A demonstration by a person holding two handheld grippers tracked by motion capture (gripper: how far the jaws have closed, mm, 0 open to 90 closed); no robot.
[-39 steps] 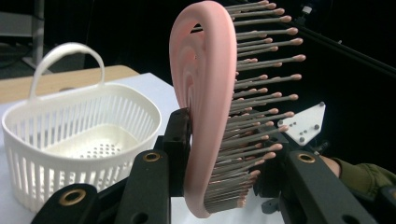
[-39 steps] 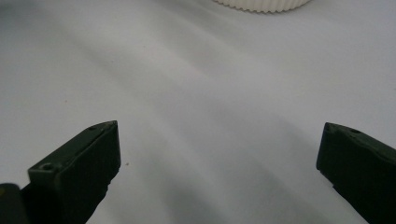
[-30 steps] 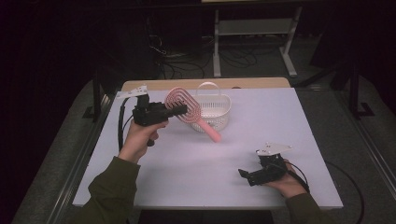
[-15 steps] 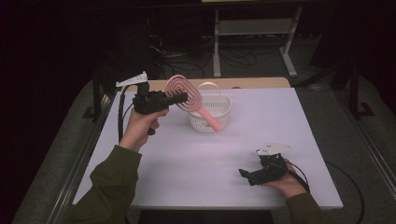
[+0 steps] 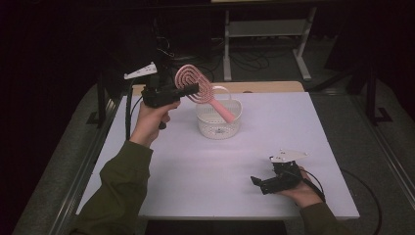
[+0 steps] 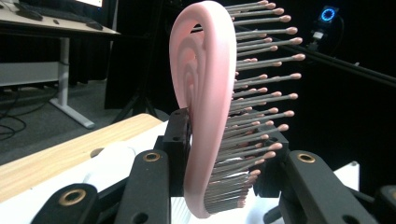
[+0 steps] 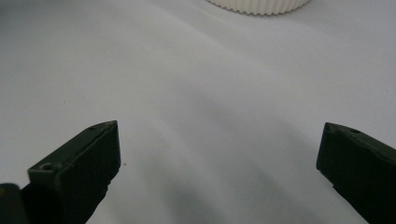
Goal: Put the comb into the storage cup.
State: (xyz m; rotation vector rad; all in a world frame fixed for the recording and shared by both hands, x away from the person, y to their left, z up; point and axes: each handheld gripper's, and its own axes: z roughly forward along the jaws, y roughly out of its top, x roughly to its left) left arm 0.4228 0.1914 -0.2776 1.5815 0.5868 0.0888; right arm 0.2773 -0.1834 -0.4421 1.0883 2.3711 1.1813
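Observation:
A pink hairbrush (image 5: 195, 87) with an oval coiled head hangs in the air, its handle slanting down over a white perforated basket (image 5: 211, 126) at the table's back middle. My left gripper (image 5: 193, 89) is shut on the brush head, held up at the left of the basket. In the left gripper view the brush (image 6: 208, 107) stands edge-on between the black jaws, bristles pointing right. My right gripper (image 5: 257, 181) rests low on the white table (image 5: 205, 166) at the front right, and its jaws stand wide apart with nothing between them (image 7: 219, 154).
A wooden strip (image 5: 264, 86) edges the table's far side. Beyond it stand a white desk frame (image 5: 266, 34) and cables on a dark floor. The basket's ribbed rim (image 7: 257, 5) lies ahead of the right gripper.
My left hand has lifted the brush up and toward the far left, so its handle now hangs over the basket. The right hand has stayed put.

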